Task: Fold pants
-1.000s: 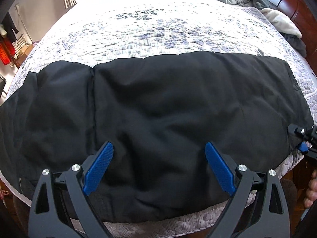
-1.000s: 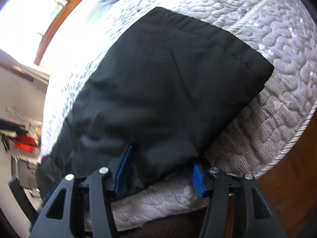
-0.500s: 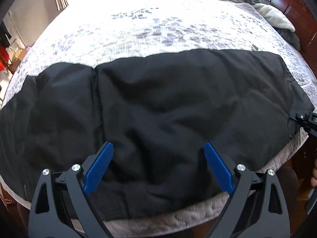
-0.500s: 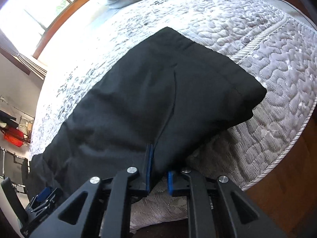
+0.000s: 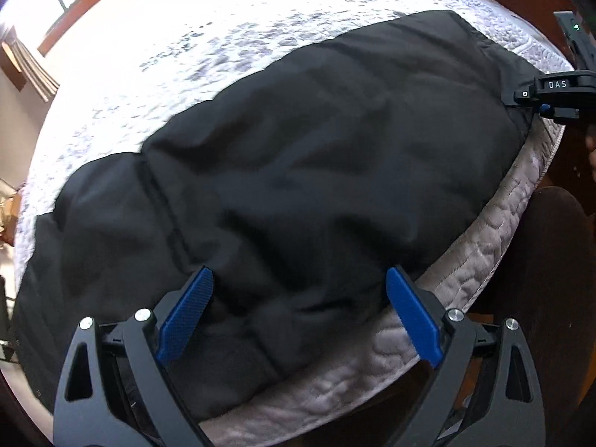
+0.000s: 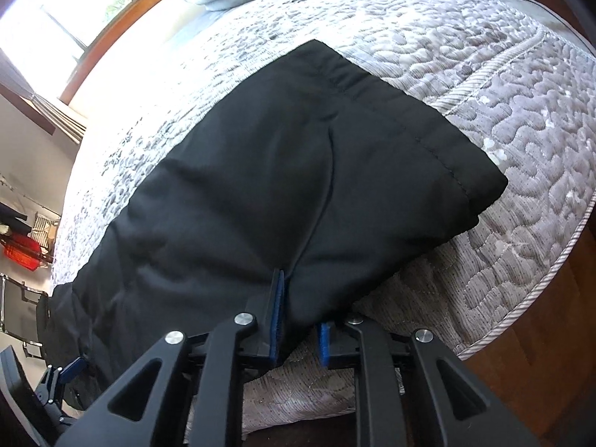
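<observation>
- Holding our right gripper at the pants' near edge, we see its blue pads pinching a fold of black cloth; the narrow gap is easing wider, cloth between the pads.
- Our left gripper stands spread wide above the pants, its pads gripping nothing; we cannot tell whether they brush the cloth.
- The pants lie flat across the quilted bed, along its near edge.
- The left view alone shows the right gripper side-on at 3 o'clock, on the pants' end.
- The right view alone shows the hemmed end at 1 o'clock, a window at 11 and the left gripper at 8.
</observation>
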